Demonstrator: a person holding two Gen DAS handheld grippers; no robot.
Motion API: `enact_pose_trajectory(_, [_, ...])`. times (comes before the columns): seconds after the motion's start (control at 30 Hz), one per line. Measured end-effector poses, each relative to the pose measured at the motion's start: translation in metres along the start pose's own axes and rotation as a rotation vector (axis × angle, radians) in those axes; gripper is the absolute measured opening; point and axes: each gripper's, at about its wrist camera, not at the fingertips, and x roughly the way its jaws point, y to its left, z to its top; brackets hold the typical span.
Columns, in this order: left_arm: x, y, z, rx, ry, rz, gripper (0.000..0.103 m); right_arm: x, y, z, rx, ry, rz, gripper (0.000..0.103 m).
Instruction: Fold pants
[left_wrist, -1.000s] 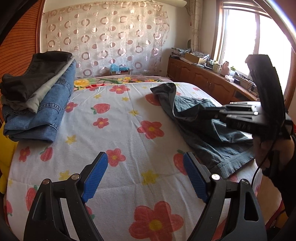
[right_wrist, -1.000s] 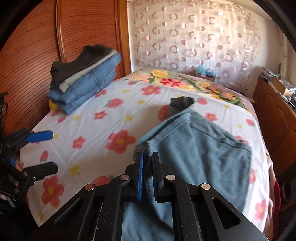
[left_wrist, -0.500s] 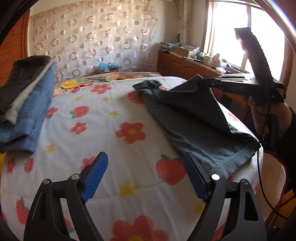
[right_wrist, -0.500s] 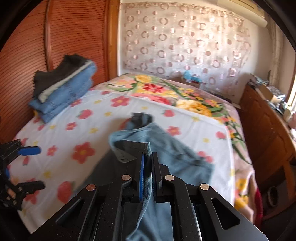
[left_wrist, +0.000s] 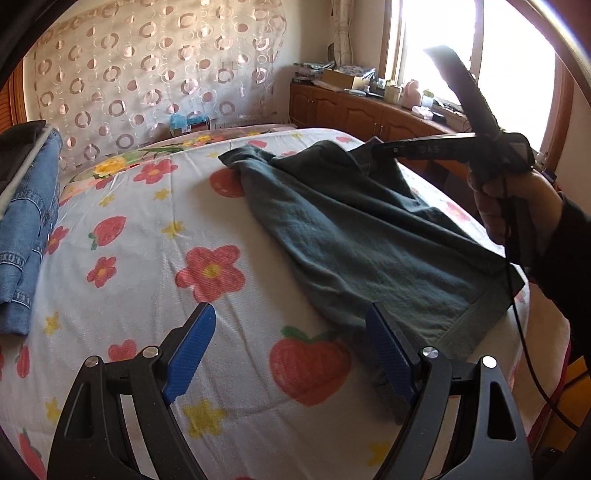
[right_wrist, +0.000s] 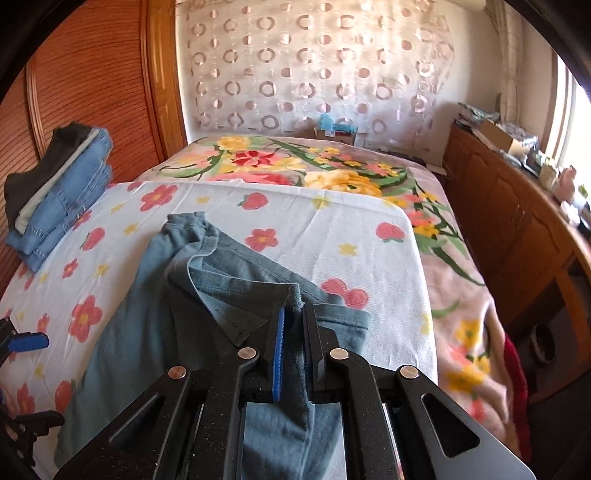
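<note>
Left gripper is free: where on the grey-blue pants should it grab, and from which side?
Take the hemmed edge of the pants, nearest the open left gripper. It lies flat at the bed's near edge; come from the left gripper's right, low, one finger beneath.

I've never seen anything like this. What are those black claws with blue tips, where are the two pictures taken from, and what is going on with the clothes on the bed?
No robot here: a person holds a pair of hand tongs in each hand, each carrying a wide-angle camera looking along its fingers. One picture comes from the left tongs, open and holding nothing above the flowered bedspread. The other comes from the right tongs, whose jaws are opening with a fold of the blue-grey pants between them. The left view also shows the hand holding those right tongs. The pants lie spread on the bed; a stack of folded clothes sits at its far left edge.
</note>
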Motion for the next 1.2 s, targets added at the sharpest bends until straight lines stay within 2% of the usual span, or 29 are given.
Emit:
enact_pose_trajectory(0.03, [0.001, 0.000, 0.000, 0.000, 0.002, 0.003, 0.084, 0.000, -0.002, 0.000, 0.011, 0.003, -0.002, 0.026])
enact_pose_trajectory(0.2, [0.007, -0.001, -0.001, 0.009, 0.017, 0.014, 0.084, 0.005, -0.019, -0.005, 0.056, 0.046, 0.042, 0.032])
enact_pose_trajectory(0.47, [0.015, -0.003, -0.001, 0.015, 0.074, 0.000, 0.084, 0.009, -0.024, -0.001, 0.020, 0.071, 0.056, 0.033])
enact_pose_trajectory(0.67, [0.014, -0.004, -0.003, 0.019, 0.073, 0.002, 0.084, 0.023, -0.027, 0.009, -0.029, 0.087, 0.045, 0.033])
enact_pose_trajectory(0.7, [0.014, -0.005, -0.003, 0.019, 0.073, 0.001, 0.084, 0.025, -0.026, 0.010, -0.039, 0.083, 0.038, 0.030])
enact_pose_trajectory(0.73, [0.014, -0.004, -0.003, 0.018, 0.073, 0.000, 0.084, 0.025, -0.026, 0.012, -0.043, 0.079, 0.035, 0.015])
enact_pose_trajectory(0.8, [0.014, -0.005, -0.004, 0.017, 0.072, -0.001, 0.084, 0.024, -0.027, 0.016, -0.037, 0.061, 0.024, 0.009])
enact_pose_trajectory(0.87, [0.014, -0.006, -0.004, 0.018, 0.072, 0.001, 0.084, 0.017, -0.028, 0.019, -0.029, 0.013, 0.020, 0.008])
enact_pose_trajectory(0.97, [0.014, -0.006, -0.004, 0.021, 0.073, 0.005, 0.084, 0.006, -0.036, 0.020, 0.010, -0.043, -0.035, 0.008])
enact_pose_trajectory(1.2, [0.015, -0.005, -0.004, 0.021, 0.073, 0.007, 0.084, 0.014, -0.059, 0.011, 0.069, 0.004, -0.144, 0.008])
